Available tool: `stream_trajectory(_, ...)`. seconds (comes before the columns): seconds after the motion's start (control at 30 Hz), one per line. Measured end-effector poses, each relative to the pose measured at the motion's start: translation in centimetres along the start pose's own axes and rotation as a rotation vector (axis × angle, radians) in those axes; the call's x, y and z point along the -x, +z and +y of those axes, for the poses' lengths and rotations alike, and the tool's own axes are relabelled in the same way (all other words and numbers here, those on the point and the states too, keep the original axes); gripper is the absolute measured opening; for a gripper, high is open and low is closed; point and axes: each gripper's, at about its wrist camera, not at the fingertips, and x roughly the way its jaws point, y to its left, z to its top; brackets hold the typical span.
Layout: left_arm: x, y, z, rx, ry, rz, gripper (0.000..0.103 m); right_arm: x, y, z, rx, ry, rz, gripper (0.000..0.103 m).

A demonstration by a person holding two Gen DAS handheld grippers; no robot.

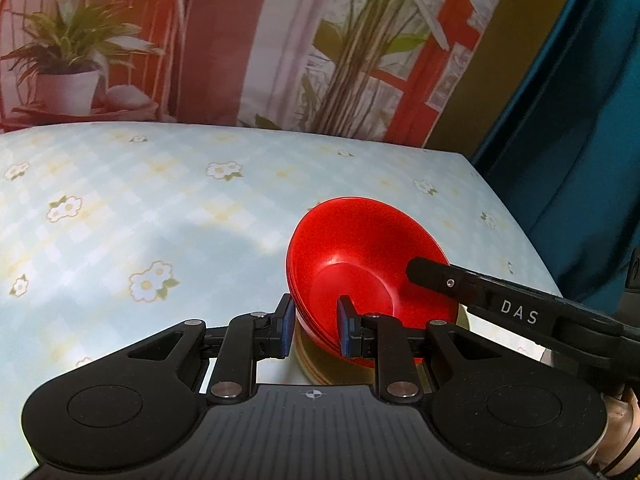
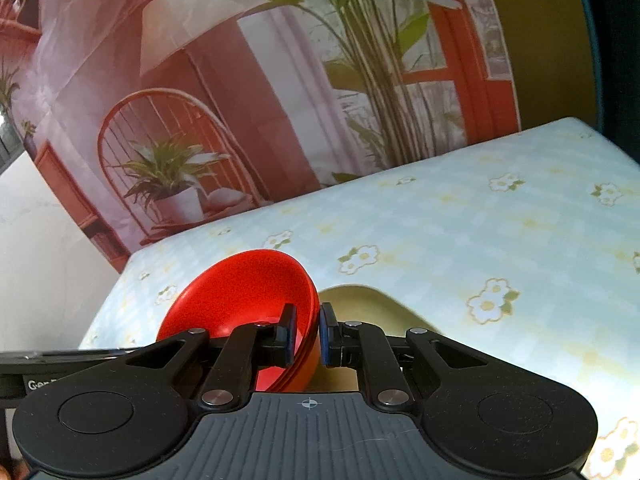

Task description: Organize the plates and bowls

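The stack of red bowls (image 1: 360,264) sits at the near right part of the desk (image 1: 160,200), resting on a pale yellow-green plate (image 2: 360,304) of which only an edge shows beneath and beside it. In the left wrist view the left hand-held gripper (image 1: 316,328) straddles the near rim of the stack: one blue pad lies outside the wall, the other inside the bowl, with a narrow gap between them; whether the pads press the rim or only bracket it cannot be told. In the right wrist view the right hand-held gripper (image 2: 308,336) is closed on the opposite rim, its pads nearly meeting with the red wall between them. Holding the stack from two sides appears intended to keep the nested bowls level and together as they are seated on, or lifted from, the plate; a single-sided grip would probably let the stack tilt. The stack leans slightly in both views. The desk is covered with a light checked cloth printed with white flowers (image 1: 154,282). At the far side hangs a printed backdrop (image 1: 240,40) showing a chair and potted plants; to the right hangs a blue curtain (image 1: 580,120). Nothing stands on the desk around the bowls. The only crowding comes from the two tools themselves, since the right one's finger reaches across the bowl mouth close to the left one's pads.
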Motion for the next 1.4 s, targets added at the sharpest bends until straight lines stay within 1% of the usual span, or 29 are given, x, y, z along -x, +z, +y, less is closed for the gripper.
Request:
stream_trajectory(0.3, -1.3, -0.7, -1.2, -0.037, -0.014, 0.046, 0.024, 0.4, -0.4, -1.6, -0.029, -0.023, -0.005, 0.012)
stream_trajectory(0.57, -2.3, -1.2, -1.0, -0.049, -0.009, 0.081, 0.024, 0.3, -1.2, -2.1, -0.033, -0.042, 0.013, 0.012)
stream_trajectory(0.8, -2.2, -1.2, -1.0, -0.055, -0.009, 0.073, 0.024, -0.1, -1.6, -2.0, -0.030, -0.053, 0.036, 0.012)
stream_trajectory(1.0, -2.0, -1.2, -1.3, -0.064, 0.010, 0.071, 0.025, 0.1, -1.7, -1.9, -0.026, -0.059, 0.030, 0.013)
stream_trajectory(1.1, -1.7, -1.1, -1.2, -0.058, 0.019, 0.063, 0.031, 0.3, -1.5, -1.8, -0.023, -0.068, 0.020, 0.019)
stream_trajectory(1.17, -1.2, -1.1, -1.2, -0.056, 0.025, 0.051, 0.038, 0.5, -1.4, -1.8, -0.020, -0.073, 0.014, 0.020)
stream_trajectory(1.3, -0.5, -1.1, -1.2, -0.059, 0.038, 0.033, 0.042, 1.0, -1.4, -1.6, -0.014, -0.075, 0.009, 0.020)
stream_trajectory(1.4, 0.1, -1.2, -1.2, -0.063, 0.052, 0.019, 0.048, 1.4, -1.5, -1.3, -0.006, -0.078, 0.008, 0.021)
